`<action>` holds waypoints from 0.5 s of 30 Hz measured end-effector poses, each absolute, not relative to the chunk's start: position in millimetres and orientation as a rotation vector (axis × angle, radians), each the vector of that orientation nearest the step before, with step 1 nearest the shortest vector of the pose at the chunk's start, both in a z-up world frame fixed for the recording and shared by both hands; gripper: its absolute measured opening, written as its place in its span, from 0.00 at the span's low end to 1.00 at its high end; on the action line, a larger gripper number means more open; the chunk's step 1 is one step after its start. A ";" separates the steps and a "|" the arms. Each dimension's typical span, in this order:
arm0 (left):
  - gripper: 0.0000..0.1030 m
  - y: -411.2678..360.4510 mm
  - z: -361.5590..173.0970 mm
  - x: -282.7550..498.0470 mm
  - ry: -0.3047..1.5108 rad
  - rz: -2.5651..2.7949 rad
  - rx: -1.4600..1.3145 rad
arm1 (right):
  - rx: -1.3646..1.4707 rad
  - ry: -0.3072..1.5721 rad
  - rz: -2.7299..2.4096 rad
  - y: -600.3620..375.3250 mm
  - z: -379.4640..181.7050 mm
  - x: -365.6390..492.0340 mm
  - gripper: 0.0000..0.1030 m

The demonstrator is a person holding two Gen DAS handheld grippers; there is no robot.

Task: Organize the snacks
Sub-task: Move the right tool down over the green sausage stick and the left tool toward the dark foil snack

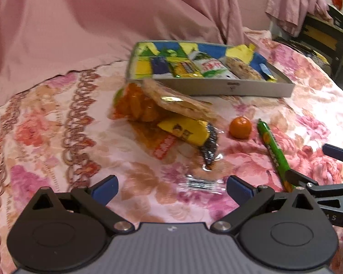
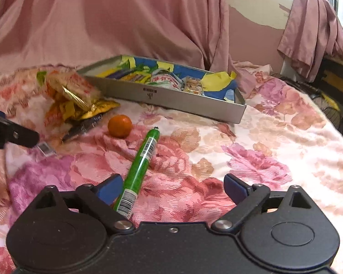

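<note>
both jaws released over floral woven cloth (image 2: 251, 137); slim glossy green tube (image 2: 139, 166), round orange (image 2: 120, 126), crinkly wrappers (image 1: 171, 114)

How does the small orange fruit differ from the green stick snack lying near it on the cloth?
The orange fruit is round and unwrapped; the green stick snack is long, thin and wrapped, with barcodes. The fruit lies nearer the tray; the stick reaches between the open right gripper fingers. Both rest outside the tray.

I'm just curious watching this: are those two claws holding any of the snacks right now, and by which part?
Nothing is held. The left hand-held gripper and right hand-held gripper are both open; the green stick snack merely lies on the cloth beside the right one's left finger.
</note>
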State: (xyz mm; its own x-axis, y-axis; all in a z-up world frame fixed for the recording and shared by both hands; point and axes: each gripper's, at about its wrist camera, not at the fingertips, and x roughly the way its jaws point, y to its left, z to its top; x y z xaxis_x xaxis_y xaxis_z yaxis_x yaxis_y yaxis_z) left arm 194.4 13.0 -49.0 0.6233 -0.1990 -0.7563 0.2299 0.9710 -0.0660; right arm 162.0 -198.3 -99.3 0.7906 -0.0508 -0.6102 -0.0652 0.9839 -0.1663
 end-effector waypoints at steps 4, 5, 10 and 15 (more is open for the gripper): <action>1.00 9.5 -49.5 203.1 0.870 -0.321 0.038 | -0.155 0.659 0.048 -198.5 -105.2 166.0 0.85; 1.00 8.0 -50.3 205.6 0.874 -0.337 0.035 | -0.153 0.657 0.055 -197.7 -105.7 167.9 0.84; 0.97 -5.4 -56.9 222.0 0.909 -0.405 0.030 | -0.111 0.674 0.104 -195.8 -108.3 180.8 0.75; 0.83 -15.1 -66.3 236.5 0.947 -0.417 0.003 | -0.093 0.701 0.122 -193.0 -113.6 186.2 0.69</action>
